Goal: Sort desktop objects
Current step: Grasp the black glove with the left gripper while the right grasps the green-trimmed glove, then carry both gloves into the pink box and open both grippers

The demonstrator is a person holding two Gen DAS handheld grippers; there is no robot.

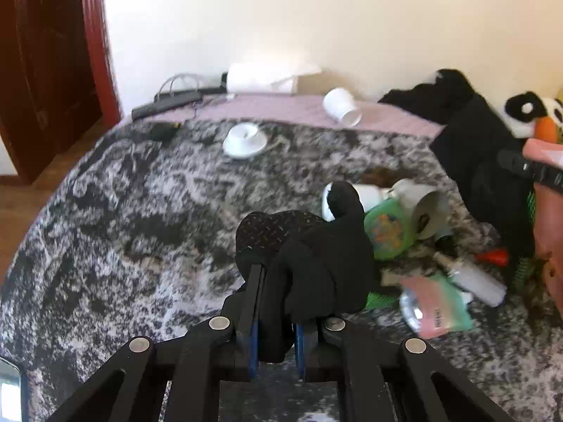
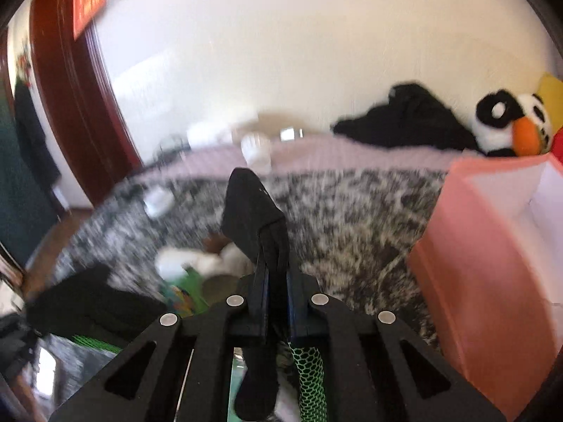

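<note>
At the upper left of the left wrist view, a white cup on a saucer (image 1: pixel 245 139) sat on the mottled grey blanket (image 1: pixel 140 211), with another white cup (image 1: pixel 342 106) tipped on its side further right on the lilac sheet (image 1: pixel 281 109). Low in the centre, the left gripper (image 1: pixel 278 277) had its jaws clamped on a bundle of black fabric (image 1: pixel 309 256), lifted above the blanket. The bundle bulged loosely over both jaws, so a fold could have slid free if the pinch was only on an outer layer. Just right of it lay the clutter: a green printed lid or dish (image 1: pixel 387 234), an overturned paper cup (image 1: pixel 427 211), a clear bottle (image 1: pixel 475 279) and a pink-and-green packet (image 1: pixel 440 307). Dangling cloth could have snagged or dragged these light things.

In the right wrist view, heavily blurred, the right gripper (image 2: pixel 274 246) had its jaws nearly together on a black fabric piece (image 2: pixel 251 211) standing up at centre frame; a green mesh strip (image 2: pixel 309 379) hung beneath, and what it belonged to could not be told. At the right edge stood the pink box (image 2: pixel 492 263), open at the top. The blur suggested fast motion, so the gripper could have clipped the box wall, or the cloth could have caught on its rim and fallen outside.
</note>
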